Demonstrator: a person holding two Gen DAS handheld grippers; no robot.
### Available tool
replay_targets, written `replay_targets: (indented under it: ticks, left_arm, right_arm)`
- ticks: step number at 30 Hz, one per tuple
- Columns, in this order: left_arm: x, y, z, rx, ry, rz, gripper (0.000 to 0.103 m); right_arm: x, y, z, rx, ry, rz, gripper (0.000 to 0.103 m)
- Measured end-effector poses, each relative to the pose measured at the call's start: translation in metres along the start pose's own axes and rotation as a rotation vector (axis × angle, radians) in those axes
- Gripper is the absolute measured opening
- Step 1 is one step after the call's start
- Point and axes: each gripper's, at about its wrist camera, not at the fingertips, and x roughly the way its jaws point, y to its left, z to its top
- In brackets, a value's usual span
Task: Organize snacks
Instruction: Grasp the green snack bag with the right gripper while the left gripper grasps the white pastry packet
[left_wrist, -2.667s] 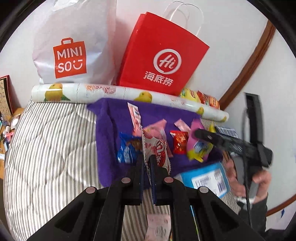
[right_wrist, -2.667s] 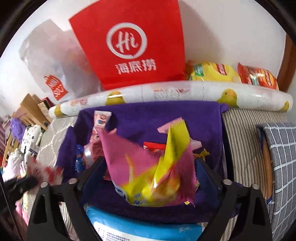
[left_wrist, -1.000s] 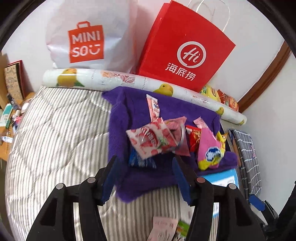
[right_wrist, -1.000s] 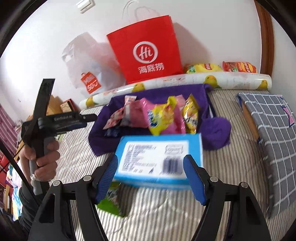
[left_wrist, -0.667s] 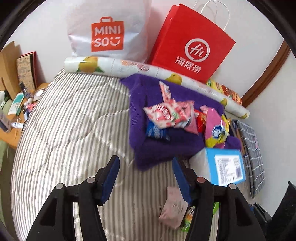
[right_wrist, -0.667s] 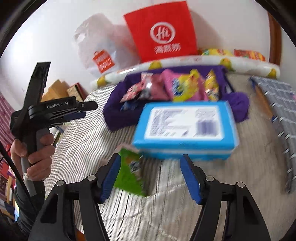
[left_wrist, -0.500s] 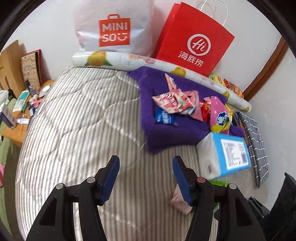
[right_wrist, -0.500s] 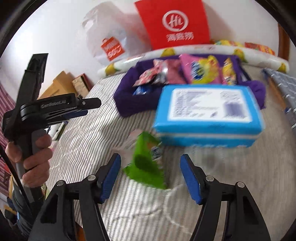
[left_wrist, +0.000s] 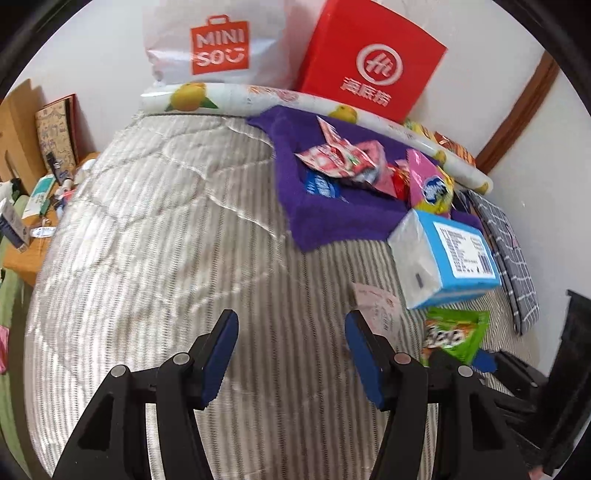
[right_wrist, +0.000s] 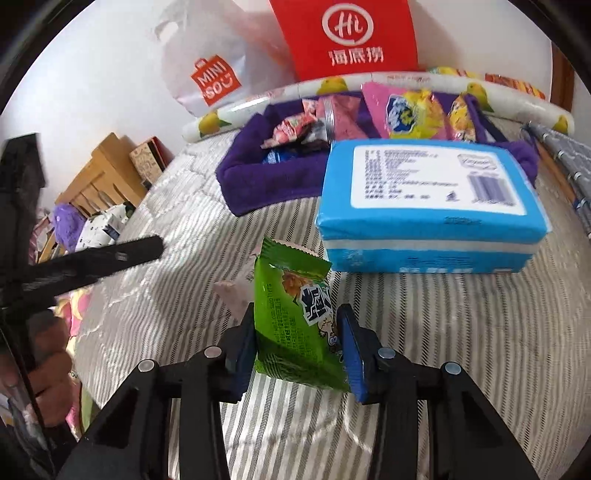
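Observation:
My right gripper (right_wrist: 297, 332) is shut on a green snack packet (right_wrist: 295, 317) and holds it upright just above the striped bed; the packet also shows in the left wrist view (left_wrist: 454, 332). A purple fabric tray (right_wrist: 258, 177) behind it holds several snack packets, among them a pink-and-yellow bag (right_wrist: 406, 110) and a red-and-white one (left_wrist: 332, 160). My left gripper (left_wrist: 291, 347) is open and empty over the striped quilt, left of a pale pink packet (left_wrist: 378, 308) lying flat.
A blue tissue pack (right_wrist: 428, 199) lies in front of the purple tray (left_wrist: 332, 221). A red paper bag (left_wrist: 373, 62) and a white Miniso bag (left_wrist: 218, 48) stand against the wall behind a fruit-print roll (left_wrist: 229, 98). A checked cloth (left_wrist: 513, 251) lies at right.
Both grippers pulled back from the purple tray, leaving their snacks in it. My right gripper moved over the green packet and closed on it. My left gripper stayed open.

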Motion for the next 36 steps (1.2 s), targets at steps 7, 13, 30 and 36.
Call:
replay_targets:
  ticks: [7, 13, 30, 36]
  left_arm:
    - [0.025, -0.040, -0.008, 0.088, 0.052, -0.034, 0.060]
    - [0.044, -0.064, -0.013, 0.144, 0.089, -0.040, 0.064]
    - [0.052, -0.087, -0.032, 0.179, -0.001, 0.089, 0.042]
    - [0.023, -0.080, -0.034, 0.182, -0.057, 0.056, 0.042]
  right_arm:
    - [-0.037, -0.023, -0.003, 0.014, -0.065, -0.055, 0.041]
    - [-0.058, -0.060, -0.011, 0.075, -0.092, -0.117, 0.041]
    - [-0.072, -0.097, -0.027, 0.165, -0.101, -0.153, 0.041]
    - [-0.091, -0.091, -0.031, 0.155, -0.140, -0.182, 0.041]
